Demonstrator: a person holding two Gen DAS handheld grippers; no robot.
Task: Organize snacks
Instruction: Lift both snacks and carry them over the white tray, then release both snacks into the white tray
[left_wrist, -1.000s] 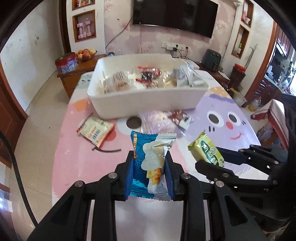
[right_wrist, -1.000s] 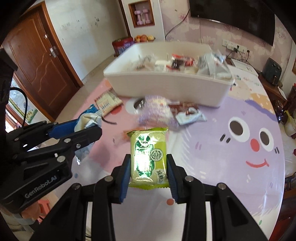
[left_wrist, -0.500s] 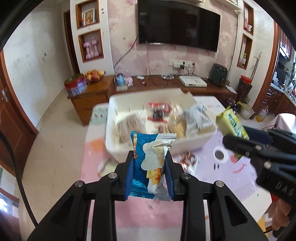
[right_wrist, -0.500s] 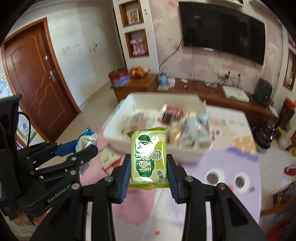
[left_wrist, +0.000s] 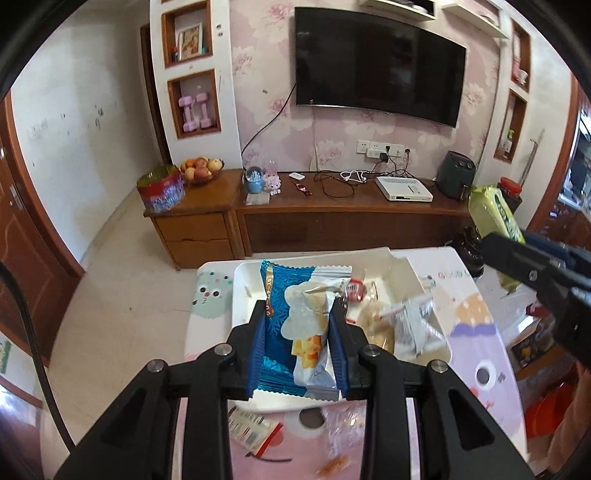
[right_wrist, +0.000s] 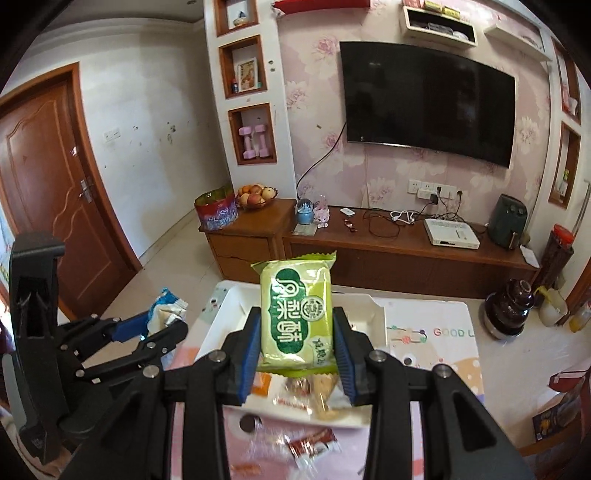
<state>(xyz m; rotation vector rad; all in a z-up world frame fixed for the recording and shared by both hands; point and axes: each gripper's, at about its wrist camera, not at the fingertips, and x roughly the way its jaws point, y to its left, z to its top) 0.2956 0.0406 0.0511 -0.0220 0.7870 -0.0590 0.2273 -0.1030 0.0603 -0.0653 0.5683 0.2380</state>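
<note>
My left gripper (left_wrist: 298, 339) is shut on a blue and white snack packet (left_wrist: 300, 325) and holds it high above the white bin (left_wrist: 240, 295). My right gripper (right_wrist: 297, 350) is shut on a green snack packet (right_wrist: 295, 314), also raised over the white bin (right_wrist: 373, 314). The bin holds several snack packets (left_wrist: 410, 325). In the right wrist view the left gripper (right_wrist: 162, 332) is at the left with the blue packet (right_wrist: 166, 306). In the left wrist view the green packet (left_wrist: 495, 214) is at the right.
Loose snacks lie on the pink cartoon tablecloth (left_wrist: 476, 347) in front of the bin: a striped packet (left_wrist: 251, 432) and a red-brown wrapper (right_wrist: 314, 443). A wooden TV cabinet (left_wrist: 332, 218) stands beyond the table. A dark teapot (right_wrist: 509, 306) stands at the right.
Both grippers have lifted up and moved forward with their packets, from low over the table to high above the bin. Their grips are unchanged.
</note>
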